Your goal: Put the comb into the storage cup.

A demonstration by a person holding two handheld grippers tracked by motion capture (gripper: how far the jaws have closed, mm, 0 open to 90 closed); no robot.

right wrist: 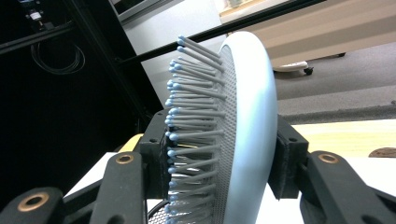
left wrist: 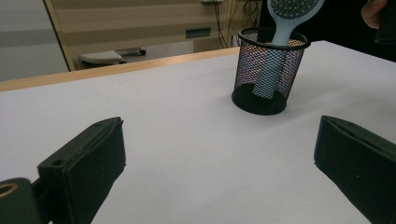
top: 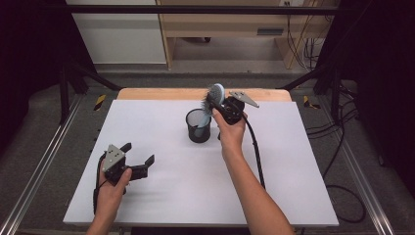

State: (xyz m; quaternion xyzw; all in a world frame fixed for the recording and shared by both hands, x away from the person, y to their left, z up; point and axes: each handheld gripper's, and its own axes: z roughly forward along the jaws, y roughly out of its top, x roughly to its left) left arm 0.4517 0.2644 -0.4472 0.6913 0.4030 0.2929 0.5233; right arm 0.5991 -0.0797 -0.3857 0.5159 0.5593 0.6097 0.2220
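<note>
A light blue hairbrush stands with its handle down inside a black mesh cup near the middle of the white table. My right gripper is shut on the brush head, one pad against the bristles, the other on its smooth back. The left gripper view shows the brush slanting out of the cup. My left gripper hovers low over the table's front left, jaws wide apart with nothing between them; its fingers frame bare tabletop.
The white board lies on a wooden tabletop whose far edge shows behind it. A cable trails from the right gripper along the forearm. Beyond the table stand a wooden desk and black frame bars.
</note>
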